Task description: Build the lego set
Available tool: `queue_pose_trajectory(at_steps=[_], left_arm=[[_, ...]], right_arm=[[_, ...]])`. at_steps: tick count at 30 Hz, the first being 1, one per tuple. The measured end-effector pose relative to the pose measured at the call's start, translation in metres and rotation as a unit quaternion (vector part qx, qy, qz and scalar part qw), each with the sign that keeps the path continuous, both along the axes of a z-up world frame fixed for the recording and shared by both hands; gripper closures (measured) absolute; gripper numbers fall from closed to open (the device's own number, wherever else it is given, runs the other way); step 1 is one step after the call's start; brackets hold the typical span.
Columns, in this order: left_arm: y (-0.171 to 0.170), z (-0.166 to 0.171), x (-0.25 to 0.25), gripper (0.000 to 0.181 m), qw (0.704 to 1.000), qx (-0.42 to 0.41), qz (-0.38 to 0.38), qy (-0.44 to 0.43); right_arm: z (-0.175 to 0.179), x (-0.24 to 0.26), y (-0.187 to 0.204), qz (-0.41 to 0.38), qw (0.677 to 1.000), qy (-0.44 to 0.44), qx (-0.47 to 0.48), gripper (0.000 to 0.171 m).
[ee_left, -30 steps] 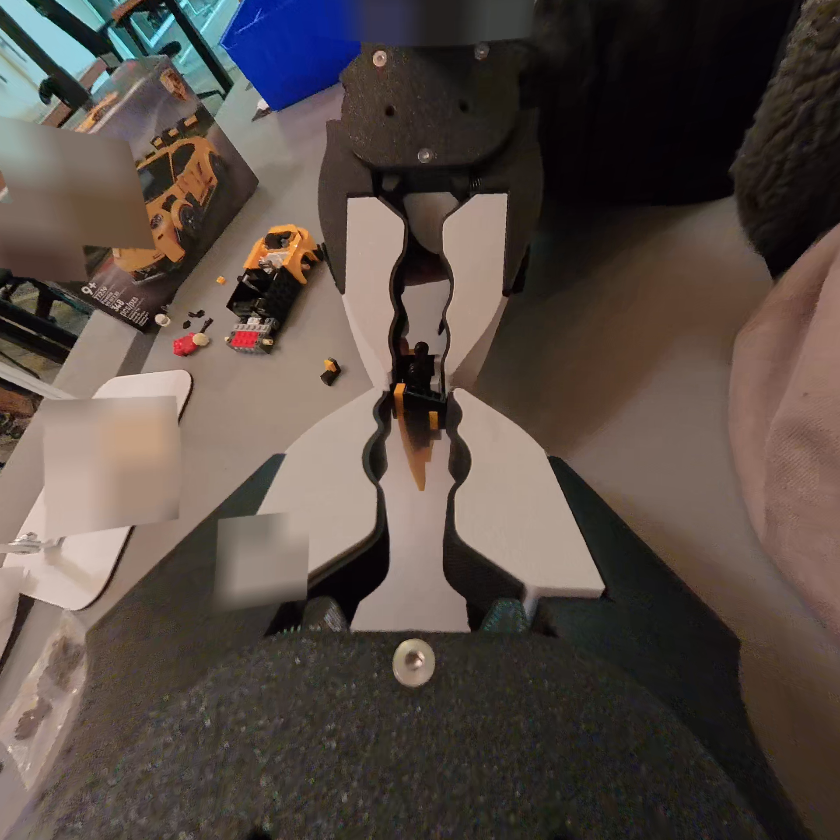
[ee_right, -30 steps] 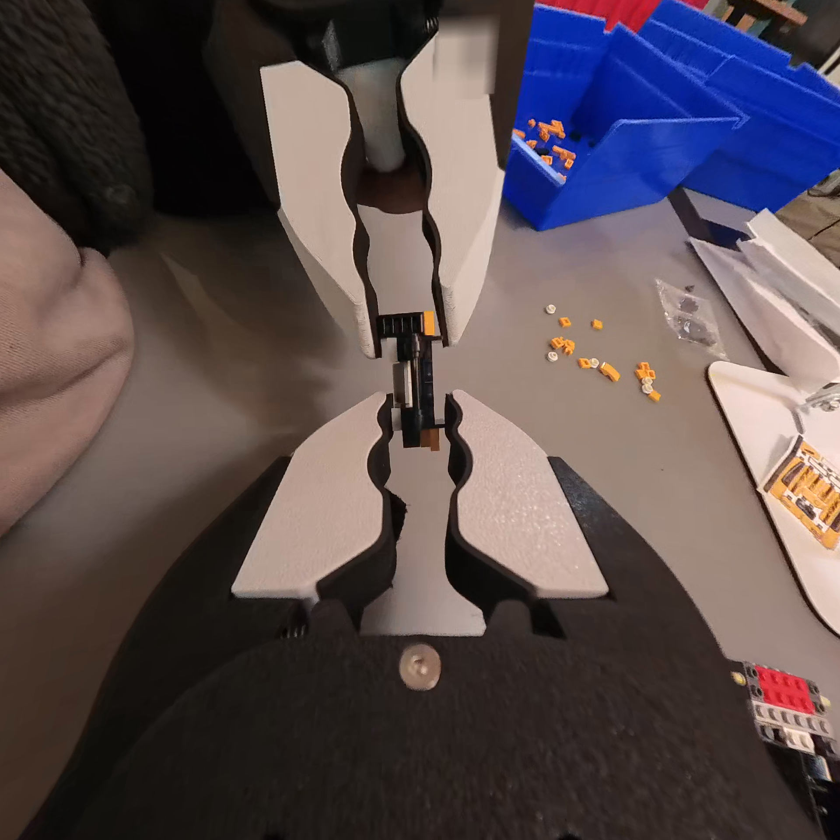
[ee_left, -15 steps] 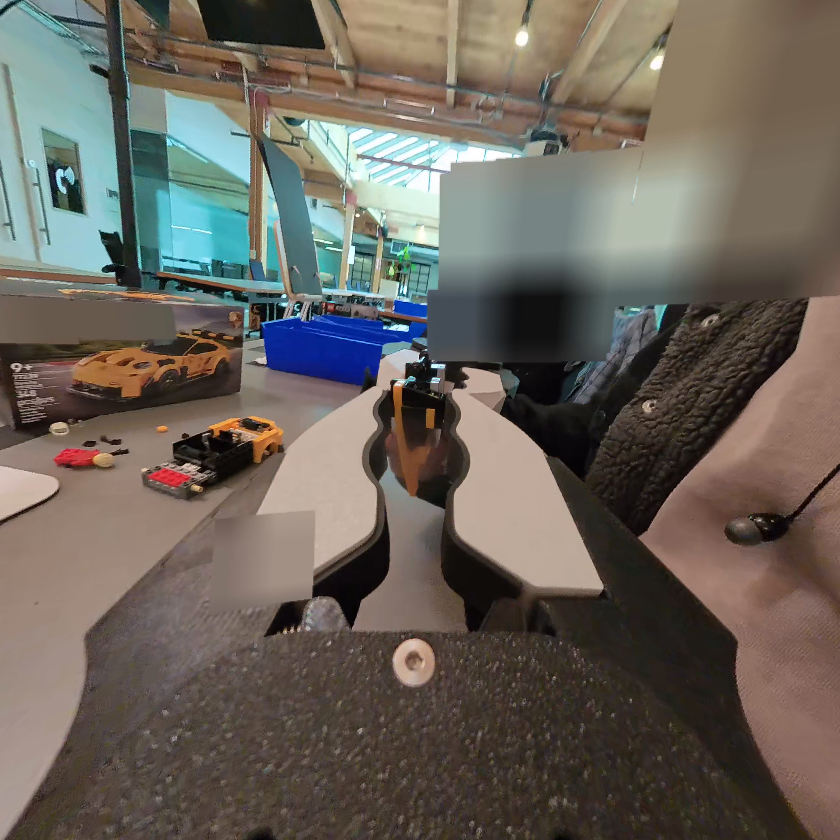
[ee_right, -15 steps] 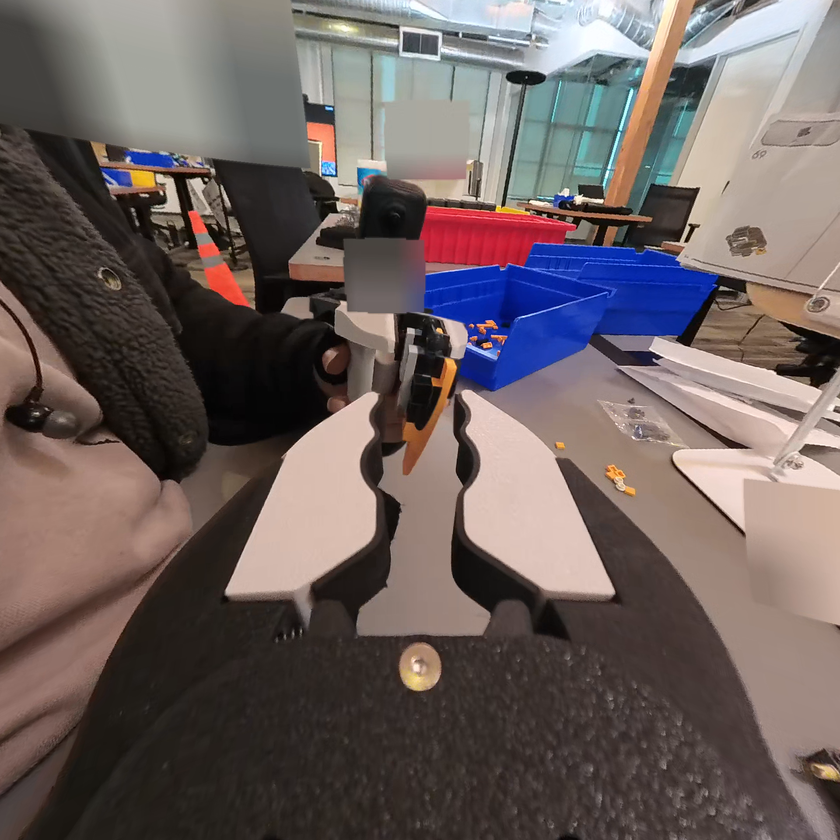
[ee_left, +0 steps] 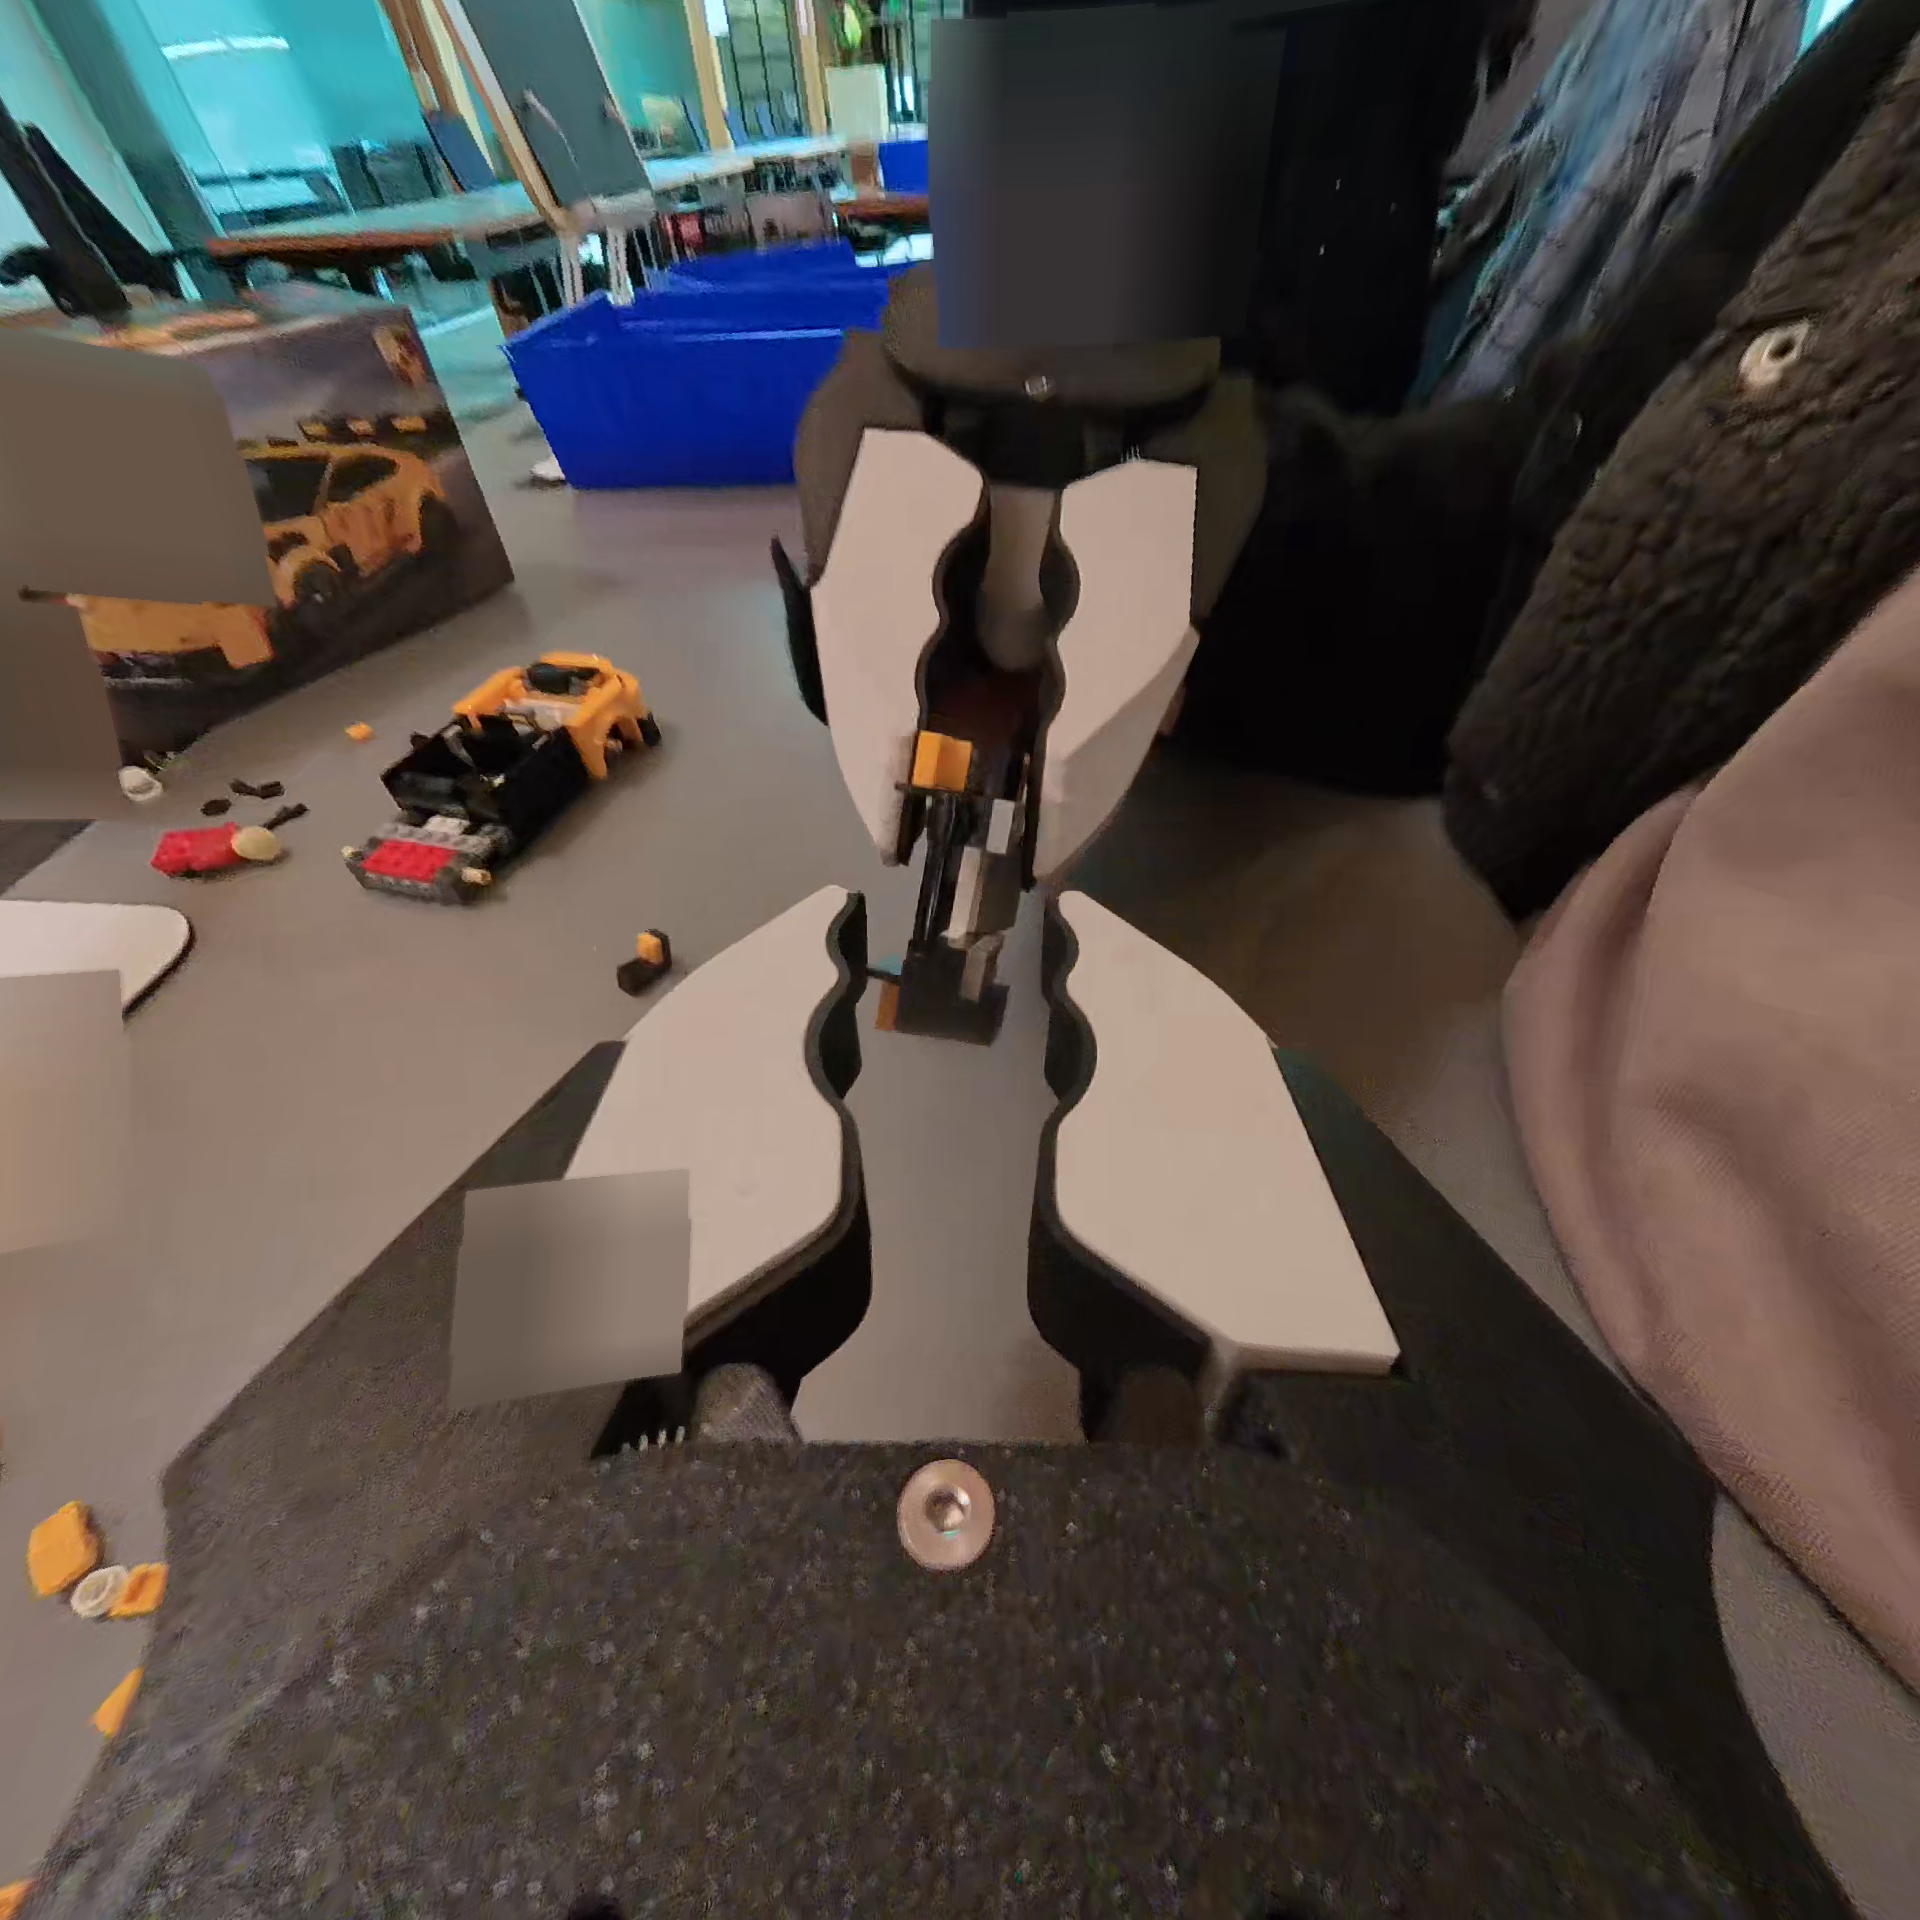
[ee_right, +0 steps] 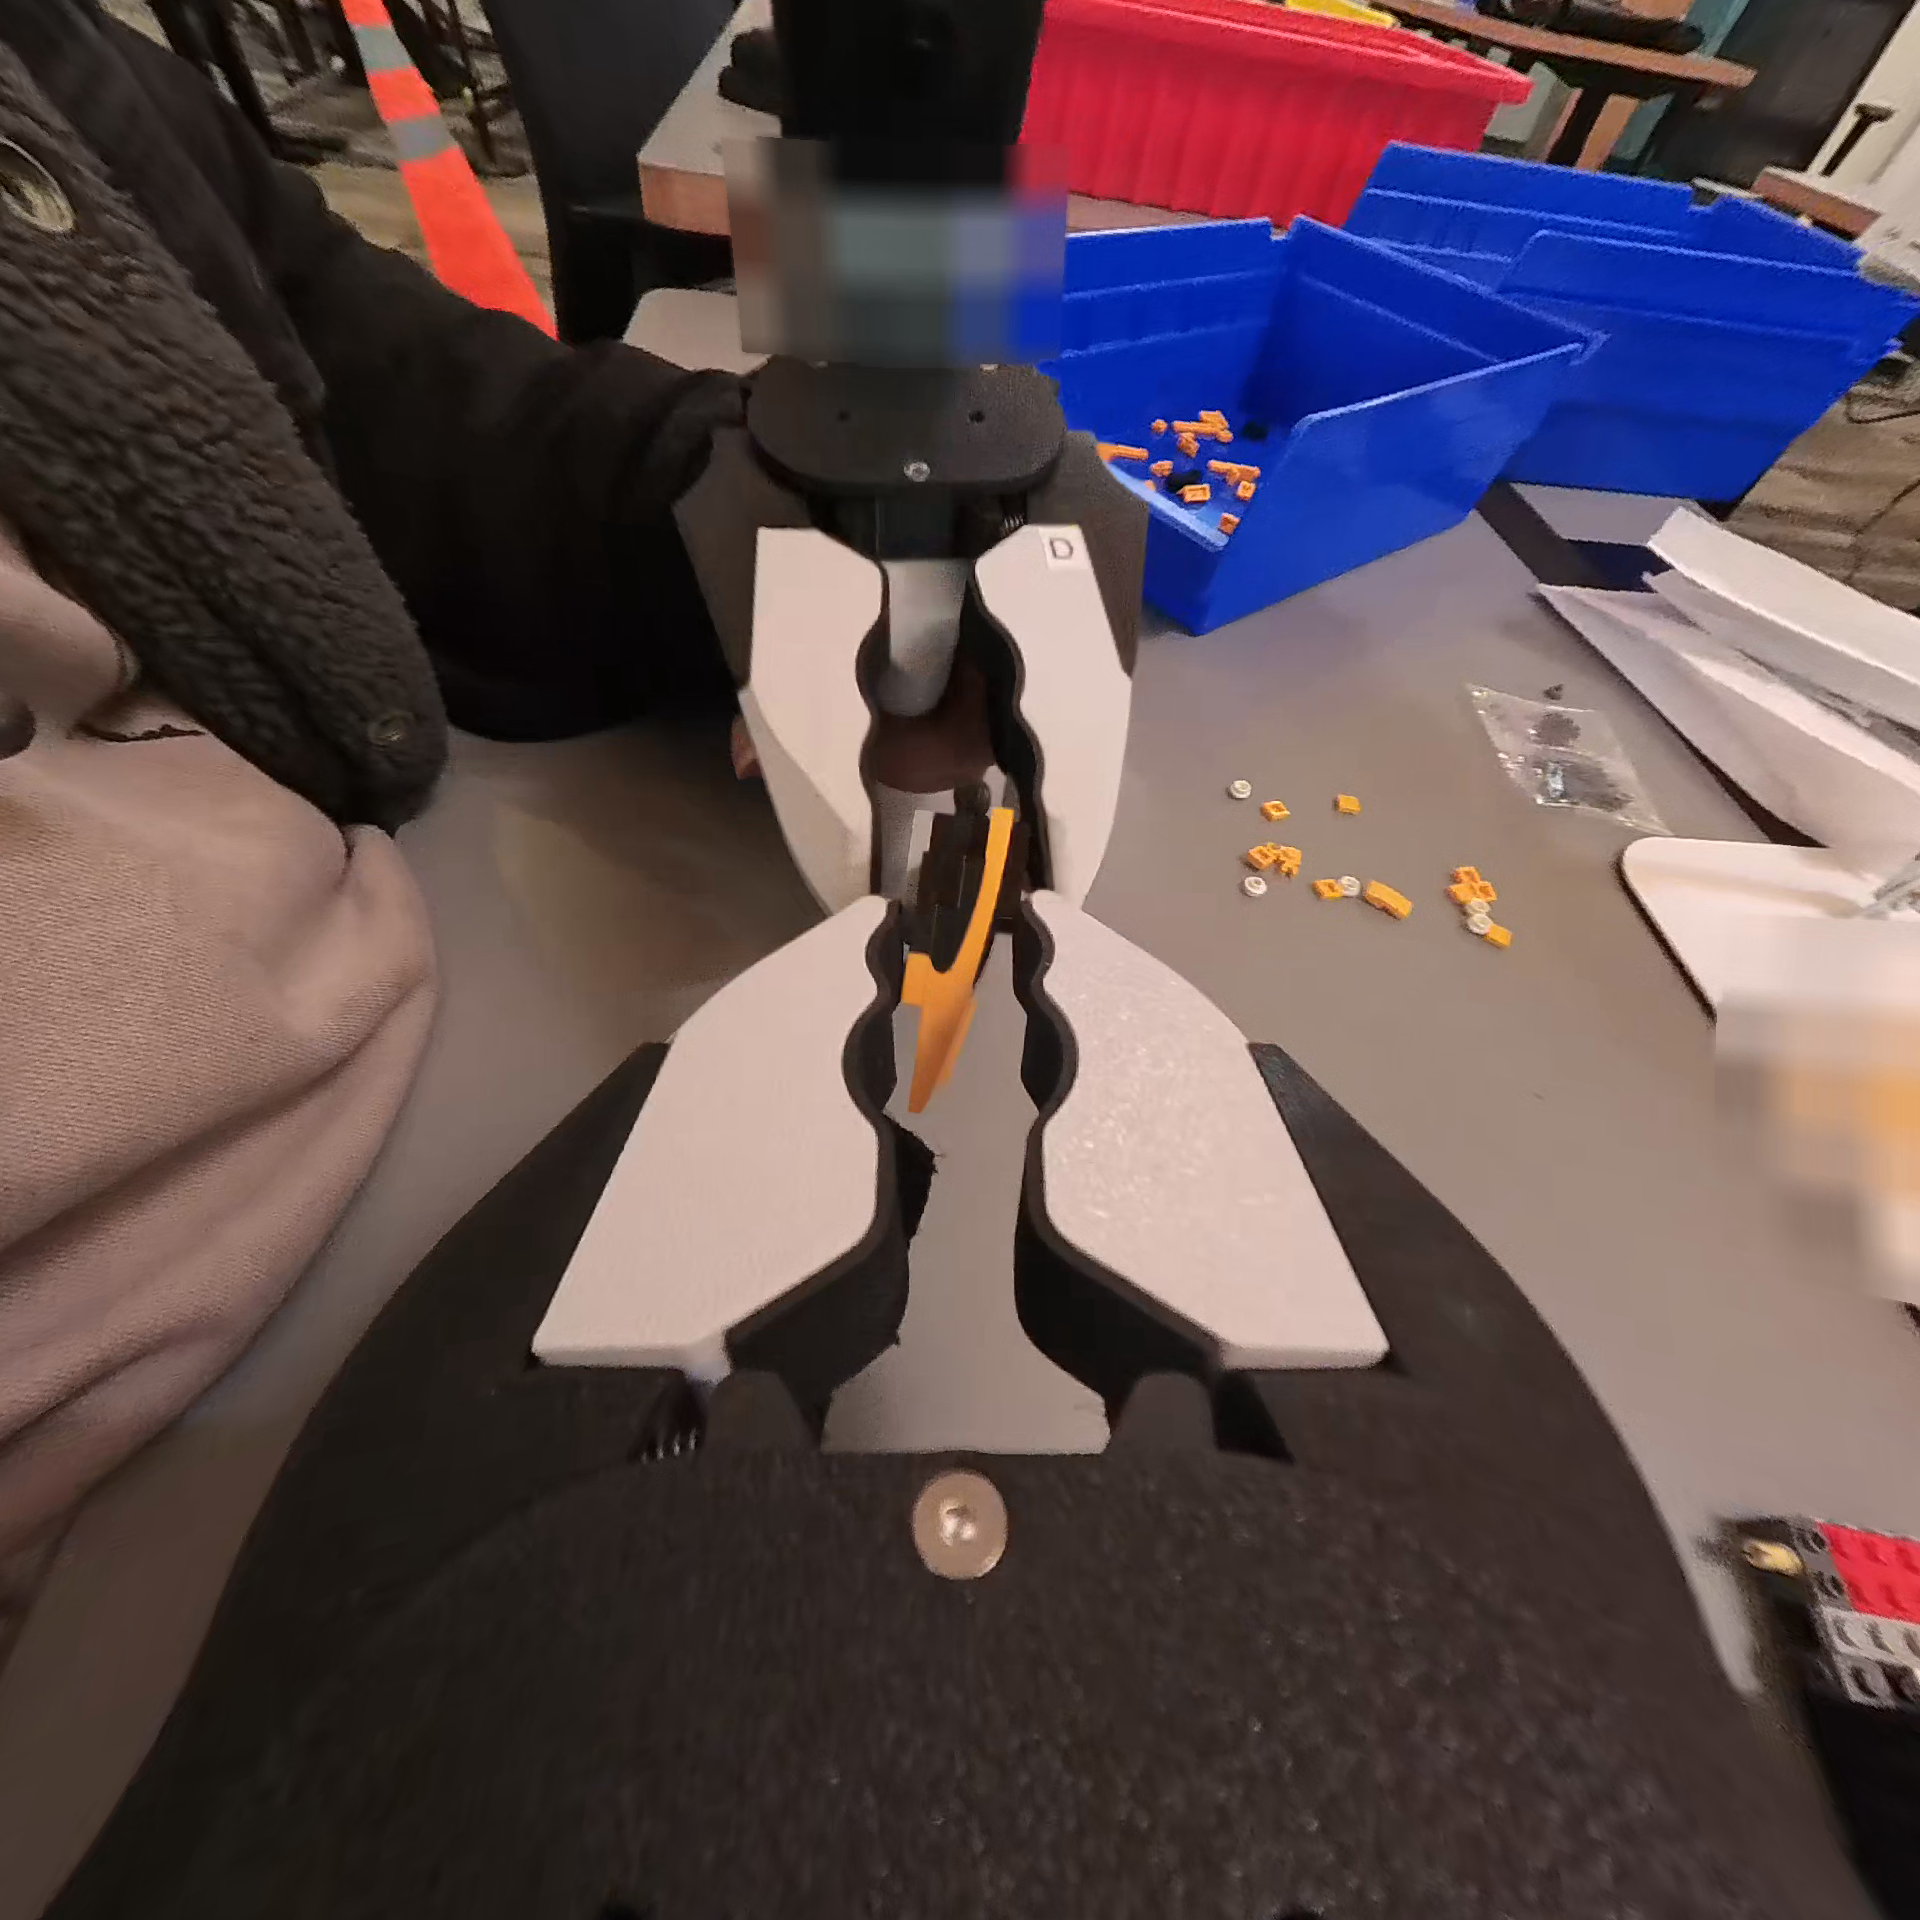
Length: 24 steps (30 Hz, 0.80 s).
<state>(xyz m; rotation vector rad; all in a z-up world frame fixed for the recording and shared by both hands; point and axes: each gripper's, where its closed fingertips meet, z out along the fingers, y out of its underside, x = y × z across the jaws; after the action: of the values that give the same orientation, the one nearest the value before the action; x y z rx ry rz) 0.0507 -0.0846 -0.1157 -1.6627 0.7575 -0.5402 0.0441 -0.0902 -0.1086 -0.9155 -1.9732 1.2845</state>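
Note:
A small black, white and orange sub-assembly [ee_left: 961, 914] with a long orange wedge [ee_right: 940, 997] hangs above the grey table between both grippers. My right gripper [ee_right: 956, 914] is shut on it; in the left wrist view it [ee_left: 966, 862] comes in from above and clamps the piece's upper end. My left gripper [ee_left: 948, 904] is open, its fingers on either side of the piece's lower end with gaps showing. It faces the right one tip to tip [ee_right: 956, 873]. The partly built orange and black car [ee_left: 509, 769] sits on the table to the left.
The set's box [ee_left: 343, 520] stands behind the car. Blue bins [ee_right: 1330, 416] and a red bin [ee_right: 1247, 125] line the back. Loose orange pieces [ee_right: 1371, 883], a clear bag [ee_right: 1558, 748] and a white stand base [ee_right: 1766, 904] lie right. A person's torso is close. My two grippers' fingertips are within a few centimetres of each other.
Both grippers have tilted back down toward the table. The left gripper has opened off the sub-assembly and the right gripper has closed on it.

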Motion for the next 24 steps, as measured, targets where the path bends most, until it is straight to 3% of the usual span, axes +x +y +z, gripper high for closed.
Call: queue_pose_trajectory(at_steps=[4, 9, 12, 17, 24], left_arm=[[-0.002, 0.002, 0.001, 0.165, 1.000, 0.002, -0.004, -0.008], [-0.004, 0.010, 0.001, 0.164, 0.999, 0.013, -0.006, -0.031], [-0.006, 0.017, 0.000, 0.153, 0.997, 0.013, -0.012, -0.069], [-0.005, 0.022, 0.002, 0.166, 0.996, 0.018, -0.008, -0.086], [0.001, 0.013, -0.010, 0.168, 0.997, -0.029, 0.024, -0.067]], right_arm=[[0.005, 0.001, -0.003, 0.010, 0.999, 0.007, -0.030, 0.151], [0.013, 0.001, -0.003, 0.022, 0.996, 0.020, -0.082, 0.151], [0.022, 0.002, -0.001, 0.026, 0.992, 0.039, -0.117, 0.151], [0.027, 0.003, -0.005, 0.041, 0.987, 0.059, -0.143, 0.152], [0.015, 0.000, 0.016, 0.014, 0.990, 0.019, -0.138, 0.147]])
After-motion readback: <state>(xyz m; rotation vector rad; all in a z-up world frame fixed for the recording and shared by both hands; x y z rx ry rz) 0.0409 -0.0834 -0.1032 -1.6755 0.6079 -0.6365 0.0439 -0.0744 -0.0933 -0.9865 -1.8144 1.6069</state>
